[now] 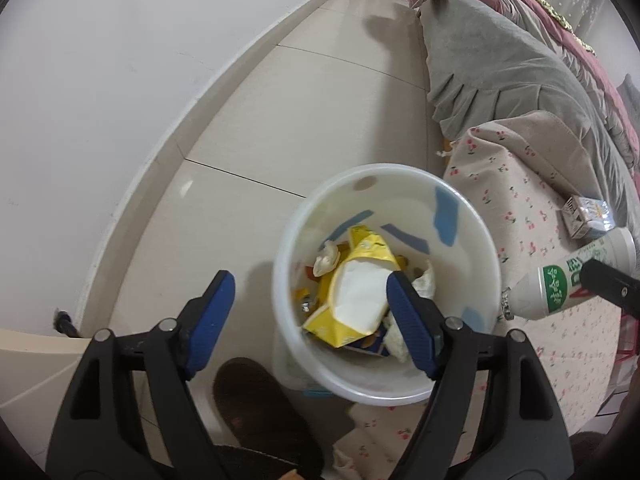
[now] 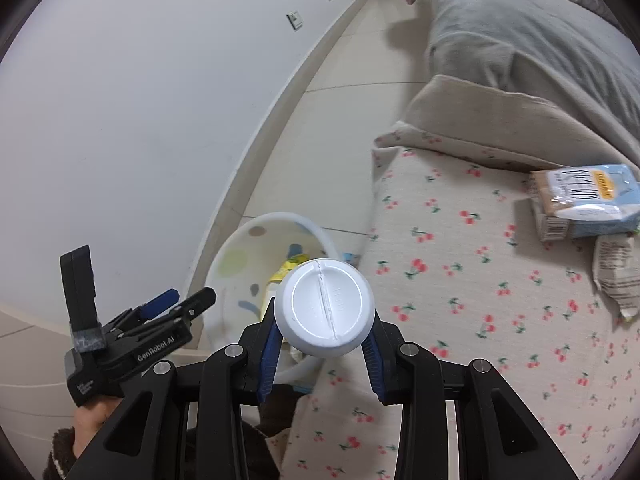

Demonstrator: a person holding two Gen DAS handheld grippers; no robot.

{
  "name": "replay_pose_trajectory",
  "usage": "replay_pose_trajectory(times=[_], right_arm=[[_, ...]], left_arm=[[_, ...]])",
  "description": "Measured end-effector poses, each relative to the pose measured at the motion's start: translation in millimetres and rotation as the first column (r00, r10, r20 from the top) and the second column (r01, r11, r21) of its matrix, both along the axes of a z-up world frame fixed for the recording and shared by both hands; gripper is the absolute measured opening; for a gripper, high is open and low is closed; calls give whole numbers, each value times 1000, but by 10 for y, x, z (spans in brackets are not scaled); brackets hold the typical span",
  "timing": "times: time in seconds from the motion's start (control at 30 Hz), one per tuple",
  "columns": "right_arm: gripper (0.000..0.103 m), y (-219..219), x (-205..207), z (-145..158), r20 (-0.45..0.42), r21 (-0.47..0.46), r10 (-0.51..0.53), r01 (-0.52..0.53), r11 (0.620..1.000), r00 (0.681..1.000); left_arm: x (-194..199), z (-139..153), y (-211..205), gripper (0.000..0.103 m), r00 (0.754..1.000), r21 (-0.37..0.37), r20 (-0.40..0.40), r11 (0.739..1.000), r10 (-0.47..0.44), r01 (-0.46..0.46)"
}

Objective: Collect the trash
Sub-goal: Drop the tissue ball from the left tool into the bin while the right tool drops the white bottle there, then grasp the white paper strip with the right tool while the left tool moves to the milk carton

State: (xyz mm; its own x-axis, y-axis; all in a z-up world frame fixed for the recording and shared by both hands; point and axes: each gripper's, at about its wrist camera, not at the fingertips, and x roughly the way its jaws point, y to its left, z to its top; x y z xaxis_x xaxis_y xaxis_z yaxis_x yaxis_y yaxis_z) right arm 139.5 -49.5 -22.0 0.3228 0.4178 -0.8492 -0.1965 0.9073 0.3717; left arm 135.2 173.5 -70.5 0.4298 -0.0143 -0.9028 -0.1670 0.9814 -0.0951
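A white trash bin stands on the floor beside the bed, holding a yellow tissue pack and crumpled scraps. My left gripper is open and empty, hovering over the bin's left rim. My right gripper is shut on a white plastic bottle, seen bottom-on; the bottle also shows in the left wrist view with a green label, over the bed's edge to the right of the bin. The left gripper shows in the right wrist view to the left of the bin.
A bed with a cherry-print sheet lies right of the bin. A light-blue packet and a crumpled wrapper lie on it. A grey blanket lies farther back. White wall on the left; a dark slipper by the bin.
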Motion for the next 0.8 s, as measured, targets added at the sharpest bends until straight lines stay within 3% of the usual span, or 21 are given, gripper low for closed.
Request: replay_pose_trajectory(times=[0.4, 0.43, 0.5, 0.53, 0.8], right_arm=[[38, 368, 65, -236, -24, -19, 60, -61, 998, 998], [40, 374, 75, -247, -23, -19, 58, -58, 998, 998], [59, 370, 95, -265, -20, -22, 51, -51, 998, 999], [63, 352, 96, -257, -17, -17, 41, -42, 999, 999], [67, 256, 88, -238, 5, -28, 24, -24, 999, 1000]], left_arm=[[-76, -6, 247, 85, 999, 13, -4, 999, 36, -36], [-86, -3, 254, 86, 999, 14, -3, 999, 38, -38], [-84, 5, 247, 88, 999, 16, -3, 999, 38, -38], [-89, 6, 247, 89, 999, 16, -4, 999, 38, -37], [-114, 47, 205, 90, 999, 10, -1, 999, 33, -33]])
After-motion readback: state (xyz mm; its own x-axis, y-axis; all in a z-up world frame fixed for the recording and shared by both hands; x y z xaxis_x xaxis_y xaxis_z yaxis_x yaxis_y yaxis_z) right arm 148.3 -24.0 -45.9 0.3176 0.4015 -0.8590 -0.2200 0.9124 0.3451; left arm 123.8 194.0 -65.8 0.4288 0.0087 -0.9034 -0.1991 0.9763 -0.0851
